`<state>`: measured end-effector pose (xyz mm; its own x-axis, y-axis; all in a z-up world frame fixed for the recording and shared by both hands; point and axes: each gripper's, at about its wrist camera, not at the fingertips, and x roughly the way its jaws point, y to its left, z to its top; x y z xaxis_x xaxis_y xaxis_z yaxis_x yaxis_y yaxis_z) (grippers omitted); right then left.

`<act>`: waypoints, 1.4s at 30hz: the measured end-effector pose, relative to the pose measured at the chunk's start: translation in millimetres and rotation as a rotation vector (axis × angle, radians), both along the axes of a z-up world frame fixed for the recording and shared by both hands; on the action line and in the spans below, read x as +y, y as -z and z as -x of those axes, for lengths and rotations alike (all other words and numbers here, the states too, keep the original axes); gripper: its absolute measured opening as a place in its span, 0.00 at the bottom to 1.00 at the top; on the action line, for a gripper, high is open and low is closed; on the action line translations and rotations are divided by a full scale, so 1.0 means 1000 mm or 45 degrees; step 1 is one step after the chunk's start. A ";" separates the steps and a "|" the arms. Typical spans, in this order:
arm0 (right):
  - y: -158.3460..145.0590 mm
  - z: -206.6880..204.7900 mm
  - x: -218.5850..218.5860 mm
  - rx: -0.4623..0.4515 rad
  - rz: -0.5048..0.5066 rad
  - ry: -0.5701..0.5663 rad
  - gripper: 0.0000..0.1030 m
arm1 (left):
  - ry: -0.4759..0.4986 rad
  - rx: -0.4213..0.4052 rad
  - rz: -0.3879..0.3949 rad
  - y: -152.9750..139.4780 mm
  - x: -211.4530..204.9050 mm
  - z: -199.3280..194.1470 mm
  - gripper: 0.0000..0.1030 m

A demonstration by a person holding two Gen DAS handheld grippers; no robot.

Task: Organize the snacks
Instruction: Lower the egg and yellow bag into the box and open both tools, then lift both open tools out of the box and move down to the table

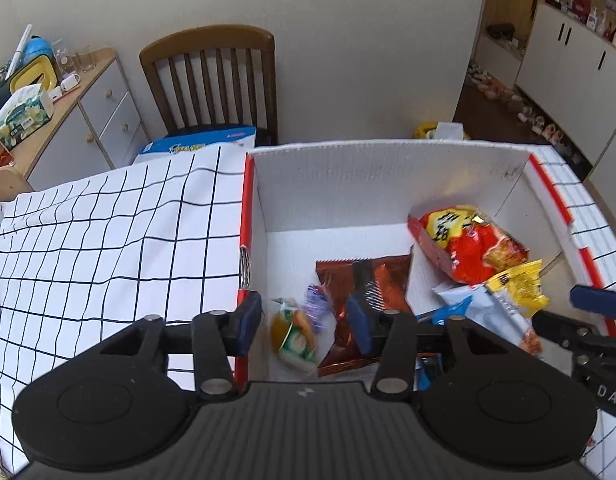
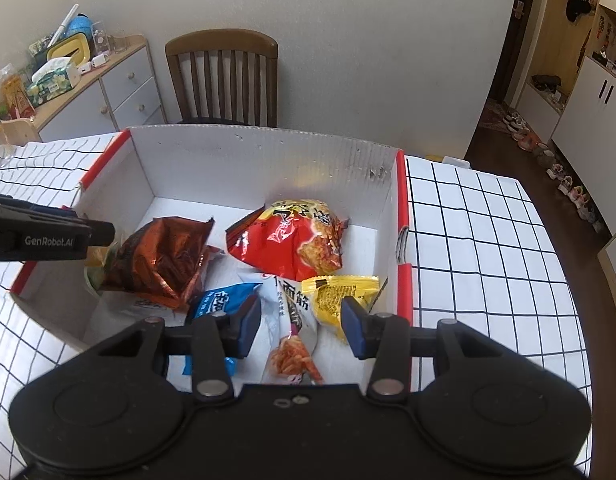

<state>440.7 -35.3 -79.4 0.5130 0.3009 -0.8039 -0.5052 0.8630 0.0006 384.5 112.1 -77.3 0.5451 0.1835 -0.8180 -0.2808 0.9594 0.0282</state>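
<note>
A white corrugated box [image 1: 348,184] [image 2: 248,160] with red edges stands on the checked tablecloth and holds the snacks. My left gripper [image 1: 304,323] is open above the box's left part. A small green and orange packet [image 1: 294,336] shows blurred between its fingers, clear of both pads, beside a purple packet [image 1: 318,304] and a brown foil bag [image 1: 368,276] [image 2: 160,256]. My right gripper [image 2: 301,327] is open over a white packet [image 2: 288,304] lying in the box. Around that packet lie a blue packet [image 2: 220,296], a yellow packet [image 2: 340,292] and a large red bag [image 2: 292,240] [image 1: 472,248].
A wooden chair [image 1: 212,76] [image 2: 224,76] stands behind the table with a blue carton [image 1: 200,144] on its seat. A cluttered sideboard [image 1: 68,120] is at the far left. The checked cloth [image 1: 108,240] [image 2: 488,240] stretches on both sides of the box.
</note>
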 end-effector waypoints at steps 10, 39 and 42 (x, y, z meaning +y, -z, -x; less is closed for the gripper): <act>-0.029 0.022 -0.012 -0.029 -0.095 0.007 0.50 | 0.039 -0.095 0.004 -0.032 -0.012 0.032 0.58; -0.075 0.106 -0.037 -0.148 -0.268 -0.011 0.81 | 0.108 -0.294 0.033 -0.080 -0.037 0.142 0.69; -0.072 0.115 -0.040 -0.137 -0.290 -0.009 0.84 | 0.097 -0.292 0.049 -0.077 -0.037 0.155 0.69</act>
<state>325.3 -75.3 -7.8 0.5894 0.4721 -0.6556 -0.5191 0.8431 0.1404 229.8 74.8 -0.7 0.7284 0.1056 -0.6769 -0.2022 0.9772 -0.0651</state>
